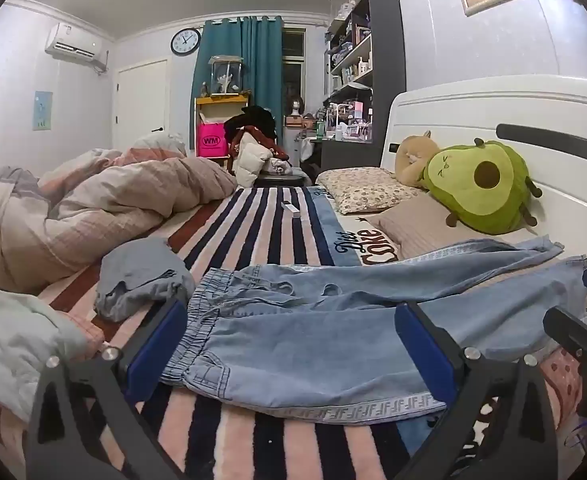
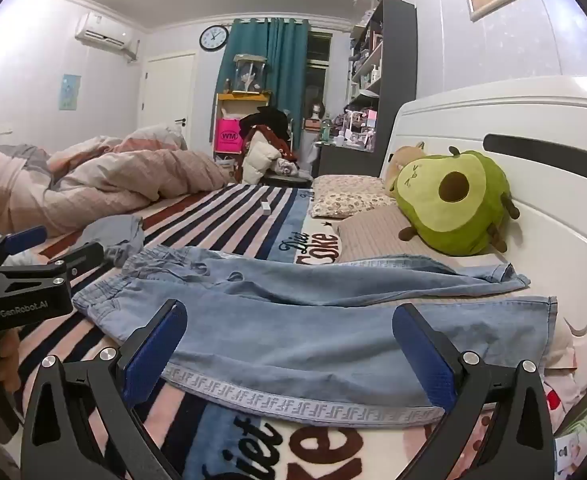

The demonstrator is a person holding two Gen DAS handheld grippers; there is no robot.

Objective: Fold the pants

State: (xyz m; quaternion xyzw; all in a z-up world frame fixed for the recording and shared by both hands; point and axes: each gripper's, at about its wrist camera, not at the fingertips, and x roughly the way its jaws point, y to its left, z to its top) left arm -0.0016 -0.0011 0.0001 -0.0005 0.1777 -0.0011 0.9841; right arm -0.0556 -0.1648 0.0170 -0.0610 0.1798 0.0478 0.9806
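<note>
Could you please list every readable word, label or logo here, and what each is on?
"Diet Coke": striped pink and navy blanket.
"WM": pink bag.
"GenRobot.AI": left gripper body.
"FF" repeated: side band of light blue denim pants.
Round wall clock numerals: too small.

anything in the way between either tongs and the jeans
Nothing visible. The jeans lie flat on the striped blanket, directly ahead of the open left tongs and the open right tongs. The crumpled grey garment sits off beside the waistband, not in either path.
</note>
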